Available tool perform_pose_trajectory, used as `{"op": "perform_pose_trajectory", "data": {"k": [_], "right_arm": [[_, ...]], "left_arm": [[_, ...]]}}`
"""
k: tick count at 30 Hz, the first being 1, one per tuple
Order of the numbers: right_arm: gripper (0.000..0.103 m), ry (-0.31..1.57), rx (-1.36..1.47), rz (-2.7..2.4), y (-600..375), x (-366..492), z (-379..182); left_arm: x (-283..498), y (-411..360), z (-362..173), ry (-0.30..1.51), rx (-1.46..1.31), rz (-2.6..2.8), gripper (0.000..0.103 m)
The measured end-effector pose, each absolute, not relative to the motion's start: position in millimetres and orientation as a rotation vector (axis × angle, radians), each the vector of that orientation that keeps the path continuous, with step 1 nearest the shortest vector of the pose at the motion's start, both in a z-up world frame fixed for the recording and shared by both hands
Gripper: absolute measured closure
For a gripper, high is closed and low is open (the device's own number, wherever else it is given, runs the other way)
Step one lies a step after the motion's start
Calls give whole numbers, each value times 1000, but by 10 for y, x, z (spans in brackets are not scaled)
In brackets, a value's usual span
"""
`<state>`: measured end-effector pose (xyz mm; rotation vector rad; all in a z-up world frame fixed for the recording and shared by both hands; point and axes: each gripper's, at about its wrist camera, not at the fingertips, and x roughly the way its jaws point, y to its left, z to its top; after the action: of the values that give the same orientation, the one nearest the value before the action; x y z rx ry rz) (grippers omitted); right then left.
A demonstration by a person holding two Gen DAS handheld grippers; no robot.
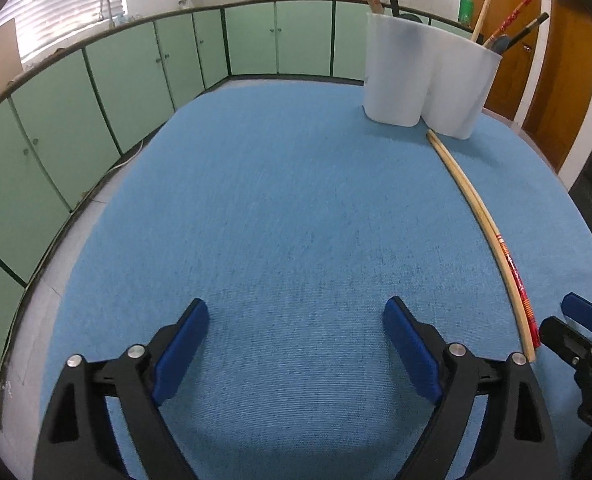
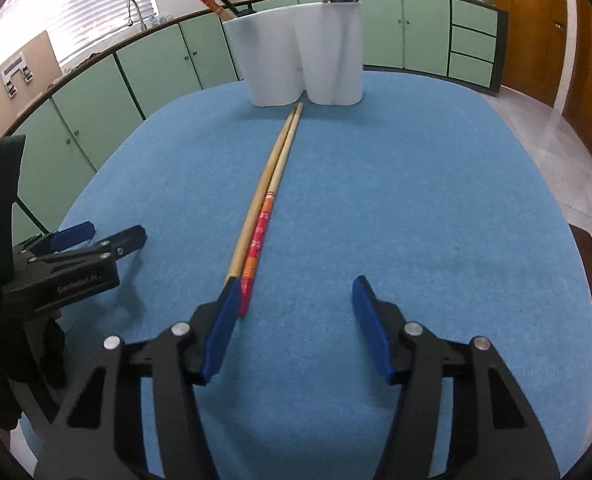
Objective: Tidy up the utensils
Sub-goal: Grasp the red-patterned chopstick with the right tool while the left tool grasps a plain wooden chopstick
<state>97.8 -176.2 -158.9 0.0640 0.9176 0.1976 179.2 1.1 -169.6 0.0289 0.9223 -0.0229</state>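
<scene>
- Blue cloth over the desk (image 1: 296, 200), almost bare except for the last utensils.
- Two chopsticks (image 2: 271, 184) lying side by side and touching, one plain wood, one with a red and orange printed end; thin tips just beside the base of the white holder (image 2: 304, 56).
- White holder near the far edge of the desk, already filled with other chopsticks and a dark spoon, so probably the goal for this pair too.
- Right hand-held gripper (image 2: 296, 312) wide open, holding nothing; thick ends of the pair just beside its left pad (image 2: 221, 332), seemingly lined up for a pinch.
- Left hand-held gripper (image 1: 296, 344) also wide open and empty, well apart from the pair, likely kept aside.
</scene>
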Motion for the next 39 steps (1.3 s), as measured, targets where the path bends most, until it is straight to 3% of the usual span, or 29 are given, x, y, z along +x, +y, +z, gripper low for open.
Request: {"op": "perform_pose_trajectory", "data": {"k": [4, 15, 20, 21, 39], "right_arm": [[54, 916, 36, 208, -1708, 985, -1583], [61, 918, -32, 224, -1536, 987, -1596], [96, 921, -1, 236, -1580, 1004, -1595], [97, 924, 10, 241, -1594, 1004, -1600], [98, 897, 84, 56, -2338, 765, -1586]], "left_arm": [[1799, 1, -1698, 925, 31, -26, 13], [1799, -6, -1703, 929, 32, -25, 11], [1800, -7, -1700, 928, 31, -26, 11], [1802, -7, -1699, 928, 31, -26, 11], [1608, -263, -1607, 889, 11, -115, 12]]}}
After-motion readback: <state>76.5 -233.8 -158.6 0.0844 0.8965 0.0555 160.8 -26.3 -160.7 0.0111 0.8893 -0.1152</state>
